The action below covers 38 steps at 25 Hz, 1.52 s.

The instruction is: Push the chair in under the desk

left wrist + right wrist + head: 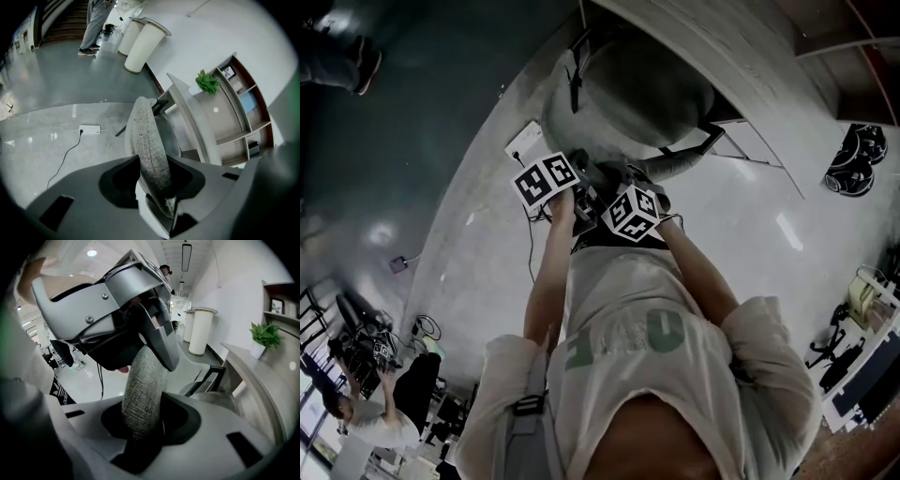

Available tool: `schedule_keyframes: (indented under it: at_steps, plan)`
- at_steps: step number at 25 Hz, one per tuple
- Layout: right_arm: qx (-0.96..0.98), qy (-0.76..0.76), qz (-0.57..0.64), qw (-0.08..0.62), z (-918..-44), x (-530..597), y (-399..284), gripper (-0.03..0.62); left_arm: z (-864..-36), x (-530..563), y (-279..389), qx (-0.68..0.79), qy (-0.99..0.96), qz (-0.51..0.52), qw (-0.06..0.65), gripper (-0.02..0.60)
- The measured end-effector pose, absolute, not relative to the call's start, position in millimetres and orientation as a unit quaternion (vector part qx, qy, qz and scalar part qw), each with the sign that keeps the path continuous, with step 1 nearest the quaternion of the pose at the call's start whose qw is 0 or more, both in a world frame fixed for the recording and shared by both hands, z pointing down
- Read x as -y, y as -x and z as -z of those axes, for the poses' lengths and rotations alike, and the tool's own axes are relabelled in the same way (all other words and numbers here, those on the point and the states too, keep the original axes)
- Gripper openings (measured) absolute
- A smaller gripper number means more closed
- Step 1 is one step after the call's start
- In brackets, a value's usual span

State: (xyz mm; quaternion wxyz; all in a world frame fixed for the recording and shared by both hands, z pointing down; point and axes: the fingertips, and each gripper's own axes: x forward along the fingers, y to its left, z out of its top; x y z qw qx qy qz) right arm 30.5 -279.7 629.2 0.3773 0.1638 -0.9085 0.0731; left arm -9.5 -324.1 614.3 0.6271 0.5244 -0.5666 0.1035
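Observation:
A grey fabric chair (642, 94) stands in front of the curved desk (750, 66), seat turned toward it. The top edge of its backrest (147, 140) runs between the jaws of my left gripper (154, 190), which is shut on it. My right gripper (140, 425) is shut on the same backrest (143, 390), just beside the left gripper (117, 301). In the head view both marker cubes, that of the left gripper (577, 187) and that of the right gripper (619, 192), sit close together at the backrest's near edge. The armrest (206, 378) points at the desk (262, 376).
A white power strip (90, 128) with its cable lies on the glossy floor left of the chair. A potted plant (206, 82) stands on the desk, shelves behind it. Two white columns (143, 47) and a standing person (93, 23) are farther off. A black object (855, 159) lies on the floor at right.

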Motion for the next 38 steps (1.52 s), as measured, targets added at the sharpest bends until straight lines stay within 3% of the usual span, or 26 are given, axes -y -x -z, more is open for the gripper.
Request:
schedule_keyframes:
  at_steps: [35, 38]
  plan:
    - [0.904, -0.164, -0.057, 0.391, -628.9, 376.8, -103.8, 0.104, -612.7, 418.3, -64.7, 0.530, -0.556, -0.110, 0.631, 0.183]
    - [0.902, -0.174, -0.081, 0.387, -629.1, 378.3, -104.5, 0.127, -612.9, 418.9, -65.1, 0.528, -0.559, -0.108, 0.630, 0.187]
